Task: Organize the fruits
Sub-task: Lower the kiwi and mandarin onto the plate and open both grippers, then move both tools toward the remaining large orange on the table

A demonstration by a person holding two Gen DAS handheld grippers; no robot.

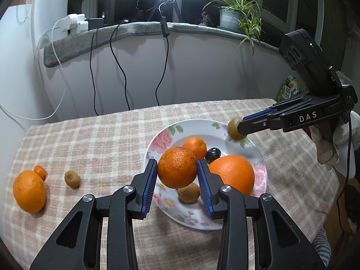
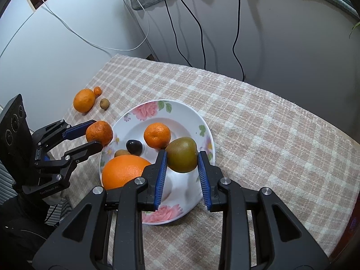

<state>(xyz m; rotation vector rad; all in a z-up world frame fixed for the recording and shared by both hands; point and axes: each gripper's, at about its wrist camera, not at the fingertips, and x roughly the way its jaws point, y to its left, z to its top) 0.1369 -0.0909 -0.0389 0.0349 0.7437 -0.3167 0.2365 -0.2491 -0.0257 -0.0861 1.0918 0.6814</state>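
Fruits are split between two spots — most sit in the plate (image 2: 203, 121), while an orange (image 1: 29, 191), a tiny mandarin (image 1: 40, 172) and a small kiwi (image 1: 72, 179) lie on the cloth (image 1: 101, 139), well apart to the plate's left. The left gripper (image 1: 177, 168) clamps a tangerine (image 1: 177, 167) just above the plate's near-left rim; the right gripper (image 2: 182, 157) clamps a kiwi (image 2: 182, 154) over the plate's right side. Both loads hang directly above the dish, so the coming move looks like a straight lowering and release. Under the tangerine sits a small brown fruit (image 1: 188, 193) — a drop there may knock it. The left gripper is nearer the stray fruit.
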